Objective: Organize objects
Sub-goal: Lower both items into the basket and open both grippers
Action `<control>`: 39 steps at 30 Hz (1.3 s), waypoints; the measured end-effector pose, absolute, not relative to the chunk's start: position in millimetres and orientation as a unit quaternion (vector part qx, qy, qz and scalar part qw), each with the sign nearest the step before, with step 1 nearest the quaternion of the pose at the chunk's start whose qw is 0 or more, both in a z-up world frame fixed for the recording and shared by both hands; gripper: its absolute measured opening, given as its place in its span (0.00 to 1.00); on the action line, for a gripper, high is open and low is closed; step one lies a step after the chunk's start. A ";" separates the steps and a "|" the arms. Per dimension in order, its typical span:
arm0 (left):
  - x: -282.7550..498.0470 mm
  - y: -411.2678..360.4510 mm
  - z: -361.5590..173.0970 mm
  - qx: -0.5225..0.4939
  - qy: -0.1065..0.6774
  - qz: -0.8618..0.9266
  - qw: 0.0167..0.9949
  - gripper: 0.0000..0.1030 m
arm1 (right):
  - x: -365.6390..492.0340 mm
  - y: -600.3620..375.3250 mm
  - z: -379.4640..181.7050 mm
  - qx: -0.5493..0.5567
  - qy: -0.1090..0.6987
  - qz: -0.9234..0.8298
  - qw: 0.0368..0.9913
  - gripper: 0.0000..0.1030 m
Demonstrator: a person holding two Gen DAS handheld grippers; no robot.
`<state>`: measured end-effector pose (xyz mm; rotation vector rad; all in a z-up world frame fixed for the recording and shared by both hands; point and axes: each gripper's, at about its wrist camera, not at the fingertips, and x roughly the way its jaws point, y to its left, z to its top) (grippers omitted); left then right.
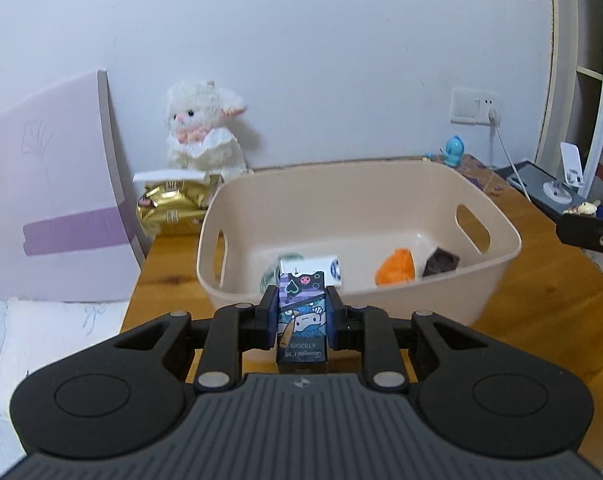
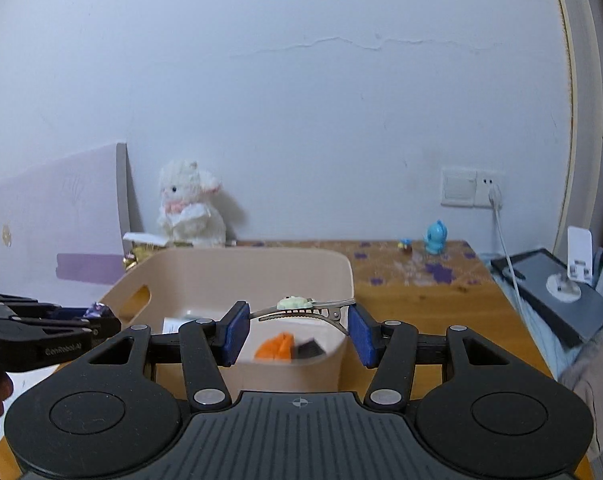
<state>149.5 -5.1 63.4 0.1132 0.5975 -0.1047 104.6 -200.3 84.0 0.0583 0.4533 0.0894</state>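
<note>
Wooden desk [image 1: 541, 280] against a plain white wall [image 1: 321, 60], smooth beige plastic bin [image 1: 381, 184] just ahead of both claws. Left claw [image 1: 300, 312] clamped on a small glossy printed box [image 1: 301, 316]; right claw [image 2: 297, 328] half open, gripping a thin metal hair clip [image 2: 301, 308] lengthwise.

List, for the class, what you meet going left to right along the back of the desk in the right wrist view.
White plush lamb → beige storage bin → small dark figurine → blue figurine → white charging cable → dark tablet.

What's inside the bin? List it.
In the bin: an orange piece, a dark piece and a white box. The left gripper and its carton hide the rest.
</note>
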 end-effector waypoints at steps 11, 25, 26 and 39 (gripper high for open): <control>218.3 -12.7 59.6 0.064 0.301 -0.032 0.951 0.24 | 164.7 -202.5 60.6 0.027 0.245 0.044 0.968 0.49; 287.2 -17.7 3.7 0.071 0.401 -0.002 0.913 0.24 | 220.9 -180.2 6.5 -0.014 0.333 0.046 0.942 0.50; 288.2 -16.7 2.4 0.068 0.405 -0.004 0.912 0.24 | 222.2 -179.8 4.1 -0.014 0.337 0.046 0.940 0.50; 282.1 -18.8 7.4 0.055 0.412 -0.017 0.910 0.71 | 211.1 -180.3 14.3 0.001 0.330 0.058 0.942 0.86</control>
